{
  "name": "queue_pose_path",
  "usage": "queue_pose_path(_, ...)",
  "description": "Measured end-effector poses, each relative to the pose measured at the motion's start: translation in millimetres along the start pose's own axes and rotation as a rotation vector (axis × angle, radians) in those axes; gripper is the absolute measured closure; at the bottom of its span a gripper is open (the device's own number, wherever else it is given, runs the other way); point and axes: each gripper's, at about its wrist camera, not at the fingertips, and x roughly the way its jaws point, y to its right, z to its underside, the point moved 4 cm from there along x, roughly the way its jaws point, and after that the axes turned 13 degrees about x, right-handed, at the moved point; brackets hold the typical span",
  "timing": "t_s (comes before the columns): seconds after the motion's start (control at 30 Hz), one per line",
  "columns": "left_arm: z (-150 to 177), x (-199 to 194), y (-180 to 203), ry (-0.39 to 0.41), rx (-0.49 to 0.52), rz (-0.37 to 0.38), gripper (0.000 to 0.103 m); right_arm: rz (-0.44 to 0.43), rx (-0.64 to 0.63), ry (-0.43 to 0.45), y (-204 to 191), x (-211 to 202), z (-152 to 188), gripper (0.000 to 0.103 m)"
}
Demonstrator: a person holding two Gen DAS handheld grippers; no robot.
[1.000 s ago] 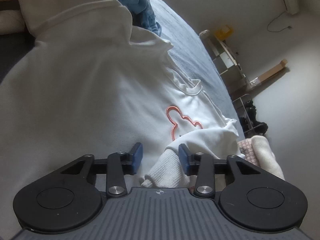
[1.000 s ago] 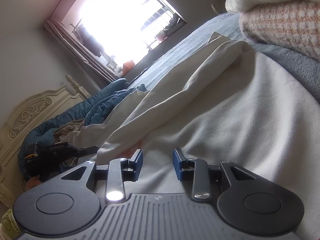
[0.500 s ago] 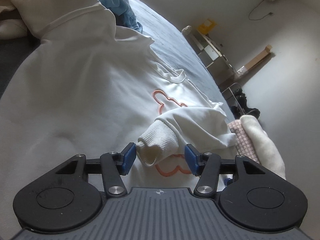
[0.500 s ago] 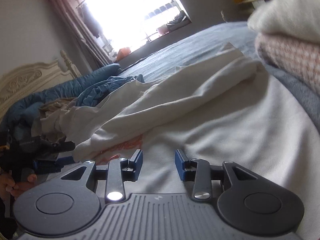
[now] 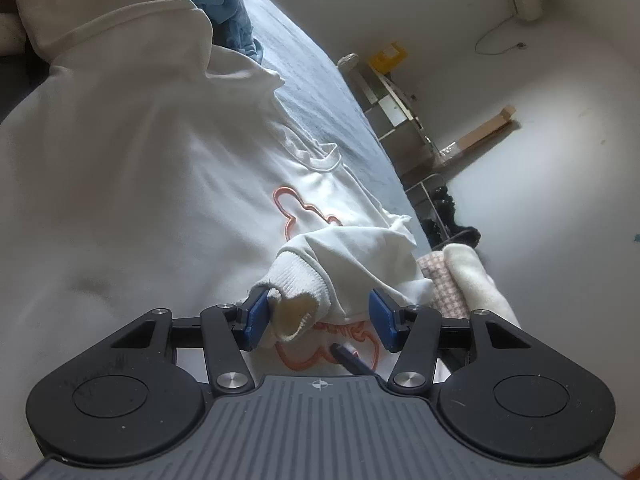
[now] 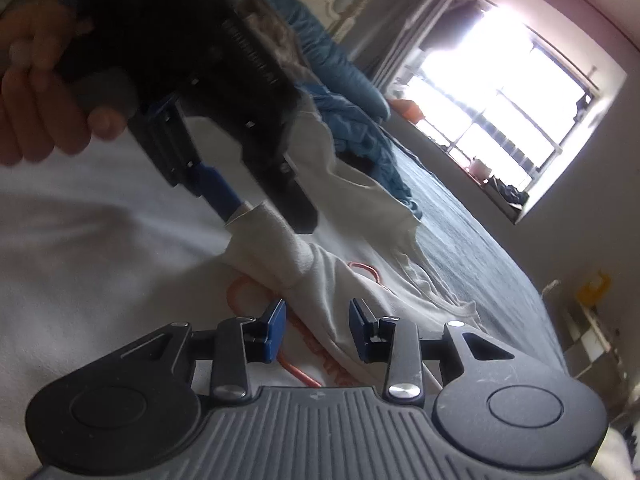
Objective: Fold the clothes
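Note:
A white sweatshirt with an orange outline print lies spread on the bed. Its sleeve is folded across the chest, and the ribbed cuff sits between the open fingers of my left gripper, touching the left pad. In the right wrist view the left gripper hangs over the cuff, held by a hand. My right gripper is open just above the sleeve, with the fabric running between its fingers.
A blue-grey bedspread lies beyond the sweatshirt, with crumpled blue clothes at its far end. Folded cream and pink-checked items are stacked to the right. Shelving stands by the wall. A bright window is behind the bed.
My left gripper opened wider and the cuff now lies between its fingers. My right gripper swung round over the sweatshirt chest, close to the left gripper and the sleeve.

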Motion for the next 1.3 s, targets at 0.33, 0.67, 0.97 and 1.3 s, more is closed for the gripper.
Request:
queue_pose_path(0.33, -4, -27, 8, 0.08, 0.11, -0.018, 0.047, -0.014, 0.008, -0.01, 5, 16, -4, 0.097)
queue_pose_path(0.67, 26, 3, 39, -0.082, 0.58, -0.26, 0.043, -0.165, 0.406, 0.008, 70, -9, -21, 0.099)
queue_pose_path(0.97, 16, 34, 52, -0.053, 0.707, -0.348, 0.06, -0.22, 0.494, 0.02, 88, -24, -20, 0.099)
queue_pose_path(1.3, -10, 33, 77, -0.003, 0.74, -0.273, 0.099, -0.22, 0.503, 0.048, 121, -36, -35, 0.099)
